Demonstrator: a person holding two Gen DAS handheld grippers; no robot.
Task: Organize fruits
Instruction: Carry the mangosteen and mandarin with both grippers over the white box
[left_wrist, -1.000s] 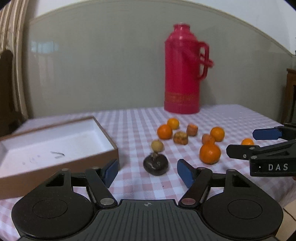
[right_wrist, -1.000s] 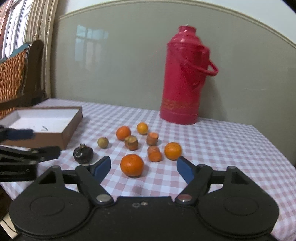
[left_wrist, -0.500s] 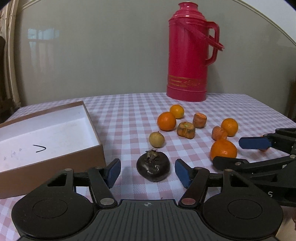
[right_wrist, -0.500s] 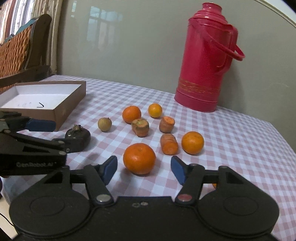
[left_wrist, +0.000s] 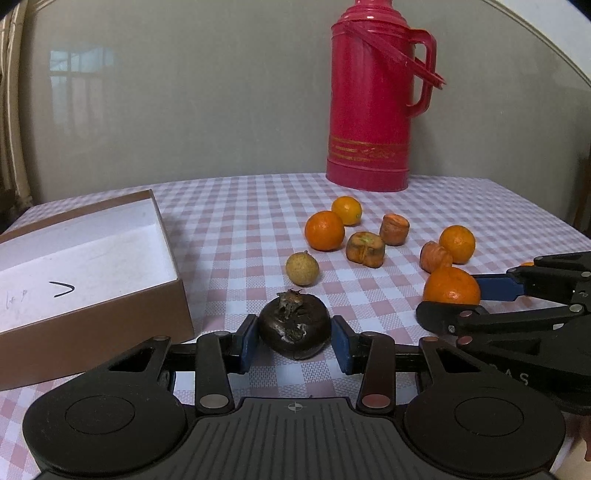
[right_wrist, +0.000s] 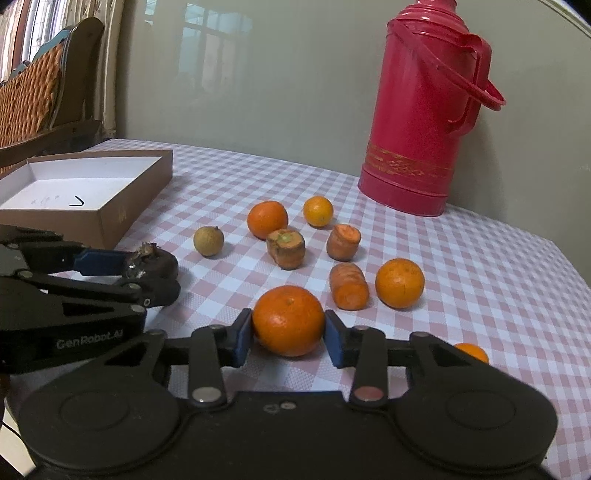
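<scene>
My left gripper (left_wrist: 294, 343) has its blue pads against both sides of a dark brown, dried-looking fruit (left_wrist: 294, 327) that rests on the checked tablecloth; it also shows in the right wrist view (right_wrist: 151, 263). My right gripper (right_wrist: 289, 339) has its pads against both sides of a large orange (right_wrist: 288, 319), also seen in the left wrist view (left_wrist: 451, 286). Both fruits sit on the table. Further back lie other oranges (right_wrist: 267, 219) (right_wrist: 399, 283), carrot pieces (right_wrist: 348, 285) and a small yellowish fruit (right_wrist: 208, 241).
An open brown box with a white inside (left_wrist: 168, 240) stands at the left, beside the left gripper. A tall red thermos (left_wrist: 371, 96) stands at the back near the wall. A small orange (right_wrist: 471, 352) lies near the right gripper. A wooden chair (right_wrist: 44, 96) stands far left.
Both grippers moved forward and down and closed: the left around the dark fruit, the right around the large orange, which earlier lay ahead of open jaws.
</scene>
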